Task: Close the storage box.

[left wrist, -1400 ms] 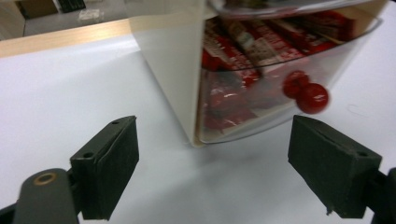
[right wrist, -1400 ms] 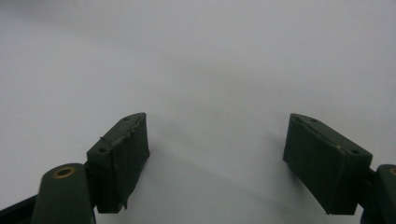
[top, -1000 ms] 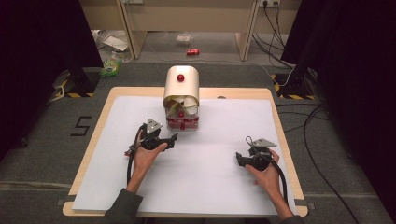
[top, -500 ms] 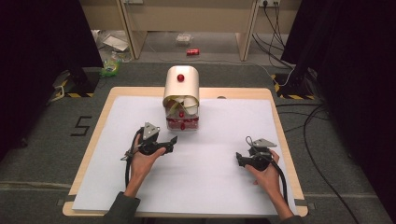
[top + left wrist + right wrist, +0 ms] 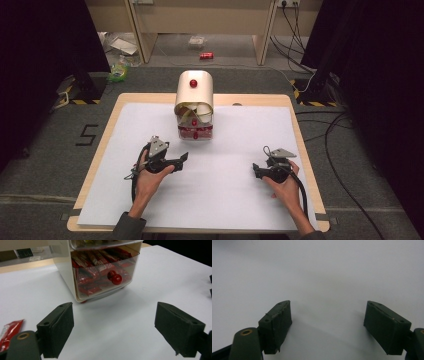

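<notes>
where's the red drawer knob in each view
High view: red knob at centre, on the lower drawer of the small cabinet, ahead of the left tool.
Left gripper view: upper middle.
Right gripper view: not in it.
Shared landmark: the white sheet.

A small cream plastic drawer cabinet with a rounded top (image 5: 194, 102) stands upright. Its clear lower drawer (image 5: 105, 272), shut, is packed with red sachets behind a red round knob (image 5: 114, 277). One loose red sachet (image 5: 8, 333) lies flat near the cabinet's front.
</notes>
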Demonstrator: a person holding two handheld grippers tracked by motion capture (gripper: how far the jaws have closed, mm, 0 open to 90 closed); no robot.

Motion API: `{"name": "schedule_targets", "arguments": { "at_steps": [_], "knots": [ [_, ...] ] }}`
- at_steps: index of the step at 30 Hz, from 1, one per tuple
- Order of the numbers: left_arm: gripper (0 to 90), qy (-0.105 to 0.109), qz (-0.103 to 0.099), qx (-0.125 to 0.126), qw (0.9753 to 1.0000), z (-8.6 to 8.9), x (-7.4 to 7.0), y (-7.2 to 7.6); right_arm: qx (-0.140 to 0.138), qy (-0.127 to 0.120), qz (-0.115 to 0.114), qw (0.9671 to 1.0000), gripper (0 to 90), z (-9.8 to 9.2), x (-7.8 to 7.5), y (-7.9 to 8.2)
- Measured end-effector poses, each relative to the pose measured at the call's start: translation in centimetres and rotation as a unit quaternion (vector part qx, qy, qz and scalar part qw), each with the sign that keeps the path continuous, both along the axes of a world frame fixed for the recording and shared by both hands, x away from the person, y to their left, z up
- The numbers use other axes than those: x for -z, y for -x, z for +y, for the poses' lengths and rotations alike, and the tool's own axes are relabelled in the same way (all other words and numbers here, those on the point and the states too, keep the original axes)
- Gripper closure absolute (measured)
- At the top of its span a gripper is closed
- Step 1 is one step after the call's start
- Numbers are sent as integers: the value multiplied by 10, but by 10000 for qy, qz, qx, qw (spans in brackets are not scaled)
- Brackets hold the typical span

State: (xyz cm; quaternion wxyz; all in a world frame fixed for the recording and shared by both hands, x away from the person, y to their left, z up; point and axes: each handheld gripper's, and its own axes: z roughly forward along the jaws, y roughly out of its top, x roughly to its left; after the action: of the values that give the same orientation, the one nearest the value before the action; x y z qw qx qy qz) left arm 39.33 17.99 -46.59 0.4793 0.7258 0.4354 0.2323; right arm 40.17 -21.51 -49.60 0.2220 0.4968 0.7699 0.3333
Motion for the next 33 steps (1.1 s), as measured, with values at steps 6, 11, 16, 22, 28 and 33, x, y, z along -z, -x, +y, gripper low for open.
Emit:
{"name": "schedule_targets", "arguments": {
  "at_steps": [6, 11, 16, 22, 28, 33],
  "knots": [
    [153, -37, 24, 83, 10000, -1, -1, 5, 6, -6, 9, 10000, 225, 0, 0, 0],
    [153, -40, -24, 181, 9998, -6, -2, 12, 9, -10, 13, 10000, 224, 0, 0, 0],
    [153, -88, -23, 292, 9995, -11, 2, 21, 10, -2, 7, 10000, 224, 0, 0, 0],
    [153, -161, -76, 356, 9992, -11, 5, 33, 16, 2, 8, 10000, 224, 0, 0, 0],
    [153, -184, -8, 314, 9993, -3, 14, 40, 13, 7, 3, 10000, 224, 0, 0, 0],
    [153, -197, 12, 282, 9994, 4, 19, 45, 12, 15, -7, 10000, 225, 0, 0, 0]
  ]
}}
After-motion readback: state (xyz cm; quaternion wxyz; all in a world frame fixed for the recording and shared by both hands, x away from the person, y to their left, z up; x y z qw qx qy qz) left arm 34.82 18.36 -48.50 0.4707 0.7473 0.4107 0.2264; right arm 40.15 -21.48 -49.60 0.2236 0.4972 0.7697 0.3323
